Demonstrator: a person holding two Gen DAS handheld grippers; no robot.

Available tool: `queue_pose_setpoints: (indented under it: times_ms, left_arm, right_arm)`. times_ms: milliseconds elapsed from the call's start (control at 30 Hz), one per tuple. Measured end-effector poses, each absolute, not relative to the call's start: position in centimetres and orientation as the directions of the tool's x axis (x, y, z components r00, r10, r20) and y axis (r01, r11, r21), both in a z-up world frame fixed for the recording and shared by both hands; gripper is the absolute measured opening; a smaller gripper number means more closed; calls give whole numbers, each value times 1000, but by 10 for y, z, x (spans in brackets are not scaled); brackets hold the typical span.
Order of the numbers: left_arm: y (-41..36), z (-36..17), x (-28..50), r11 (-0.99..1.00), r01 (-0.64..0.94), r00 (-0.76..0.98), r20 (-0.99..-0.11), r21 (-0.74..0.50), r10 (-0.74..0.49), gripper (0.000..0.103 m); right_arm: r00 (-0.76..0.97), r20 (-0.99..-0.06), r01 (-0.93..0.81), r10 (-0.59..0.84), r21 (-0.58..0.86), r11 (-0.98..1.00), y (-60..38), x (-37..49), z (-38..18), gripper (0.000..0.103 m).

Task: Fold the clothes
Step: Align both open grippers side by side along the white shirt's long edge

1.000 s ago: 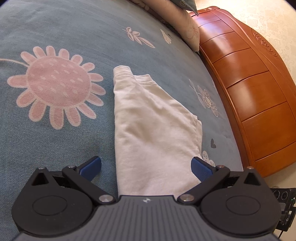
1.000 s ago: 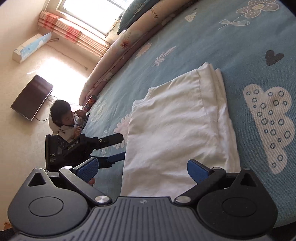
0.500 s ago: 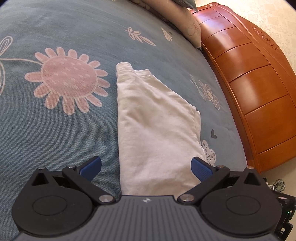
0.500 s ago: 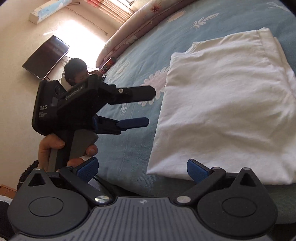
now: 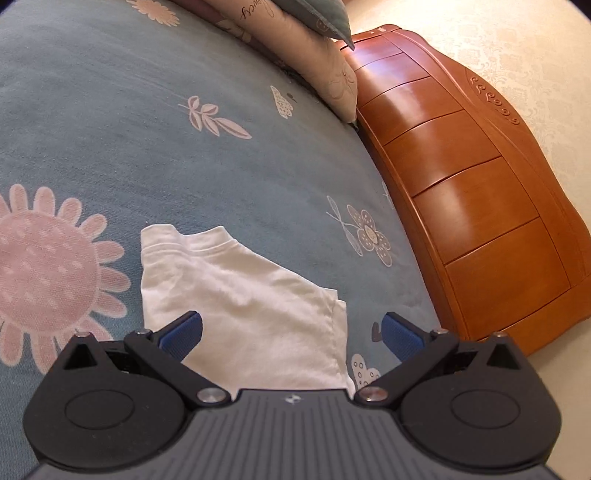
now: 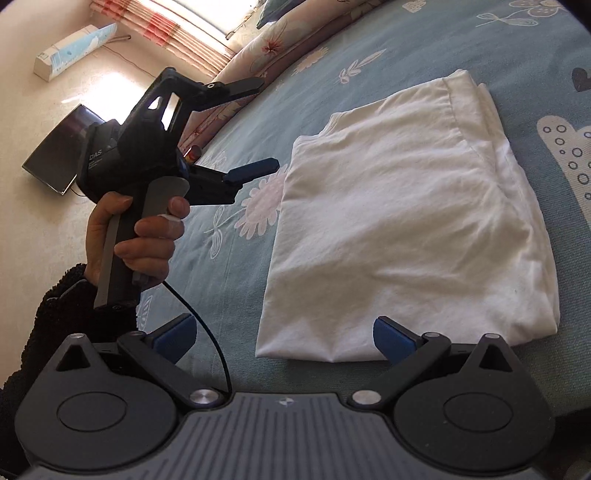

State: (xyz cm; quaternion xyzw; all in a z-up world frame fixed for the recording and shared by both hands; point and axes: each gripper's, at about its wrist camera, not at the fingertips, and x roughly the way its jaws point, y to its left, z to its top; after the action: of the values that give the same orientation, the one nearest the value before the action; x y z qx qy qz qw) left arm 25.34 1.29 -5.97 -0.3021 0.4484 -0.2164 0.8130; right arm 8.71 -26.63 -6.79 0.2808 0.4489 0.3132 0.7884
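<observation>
A folded white T-shirt (image 6: pixel 410 221) lies flat on a blue floral bedspread (image 6: pixel 406 48), its collar and doubled sleeve edge at the far end and its folded lower edge nearest the cameras. The right gripper (image 6: pixel 284 336) hangs just above the bedspread at the shirt's near edge, its blue-padded fingers (image 6: pixel 391 338) spread wide with nothing between them; one pad sits over the near hem, the other over bare bedspread to the side.

In the right wrist view, the left gripper (image 6: pixel 255 129) is held up off the bed beside the shirt, clear of the cloth, by a hand (image 6: pixel 144 236) wrapped around its grey handle, a dark fleecy sleeve (image 6: pixel 55 317) at the wrist. Its two fingers stand far apart, one high and one low, gripping nothing. A black cable (image 6: pixel 207 332) runs down from the handle.

From the left wrist view, the same shirt (image 5: pixel 243 306) appears below the left gripper (image 5: pixel 291 330), whose fingers (image 5: pixel 183 330) are likewise splayed, one pad over the white cloth and the other over the bedspread (image 5: pixel 147 129). A large pink flower print (image 5: pixel 48 280) lies just beside the shirt. Patterned pillows (image 5: pixel 314 48) rest against a polished wooden headboard (image 5: pixel 472 195) at the far end of the bed.

Across the room, a striped curtain (image 6: pixel 162 26) hangs by a bright window, with a long cardboard box (image 6: pixel 74 50) and a flat dark panel (image 6: pixel 59 147) on the pale floor.
</observation>
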Motion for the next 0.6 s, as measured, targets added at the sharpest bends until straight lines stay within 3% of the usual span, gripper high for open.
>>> queue_pose_setpoints:
  times_ms: [133,300,600]
  left_arm:
    - [10,-76,266,772,48,482,-663,-634,-574,102]
    - [2,-47,265,760,152,514,-607,-632,-606,102]
    - [-20,-65,275,835,105,474,-711,-539,-519,102]
  right_arm:
    - [408,-535,-224,740,727,649,-272,85,-70,103]
    - [433,-529,-217,730,725,654,-275,84,-65,103]
    - [439,-539,-207,719,718,665,-274,82,-61,103]
